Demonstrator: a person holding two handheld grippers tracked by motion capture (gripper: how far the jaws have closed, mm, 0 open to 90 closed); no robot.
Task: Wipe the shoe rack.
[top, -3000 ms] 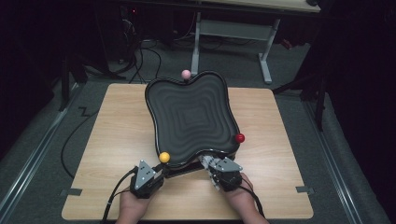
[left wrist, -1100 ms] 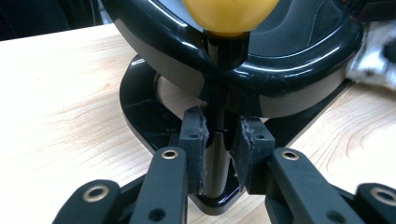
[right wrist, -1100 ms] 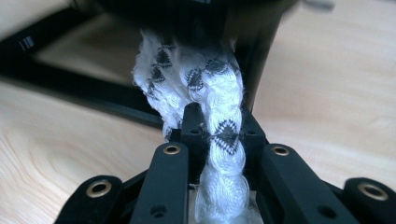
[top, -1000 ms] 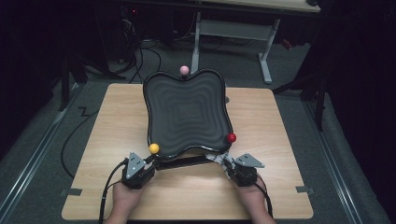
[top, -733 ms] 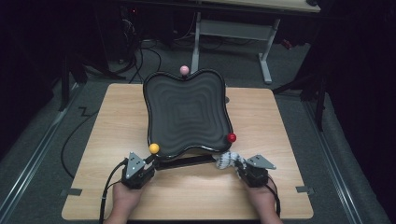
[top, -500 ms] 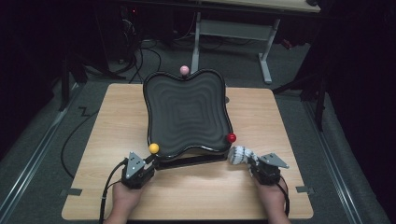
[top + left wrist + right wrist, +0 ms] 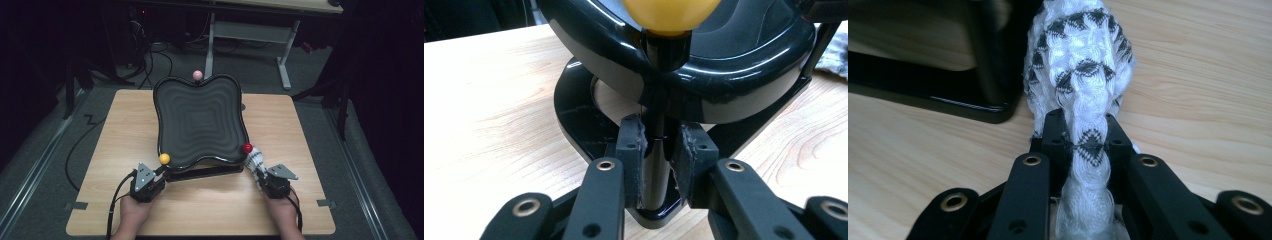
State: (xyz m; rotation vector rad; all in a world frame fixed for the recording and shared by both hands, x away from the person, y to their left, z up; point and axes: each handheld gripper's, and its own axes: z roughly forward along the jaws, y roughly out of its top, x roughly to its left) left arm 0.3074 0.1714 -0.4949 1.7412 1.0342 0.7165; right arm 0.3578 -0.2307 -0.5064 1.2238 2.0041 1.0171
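It looks like a lab or workroom. Behind the wooden table stands a desk with metal legs, with cables on the grey floor.

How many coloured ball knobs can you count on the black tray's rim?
3: a pink knob at the far edge, a yellow knob at the near left corner, a red knob near right. None seems hidden.

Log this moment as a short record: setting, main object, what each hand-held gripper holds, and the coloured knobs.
setting: light wooden table, dark room
main object: black glossy wavy-rimmed tray tilted on a black stand
left hand-held gripper: shut on the black post under the yellow ball knob
right hand-held gripper: shut on a white cloth with black pattern, lying on the table beside the stand
other knobs: red ball at the near right corner, pink ball at the far rim
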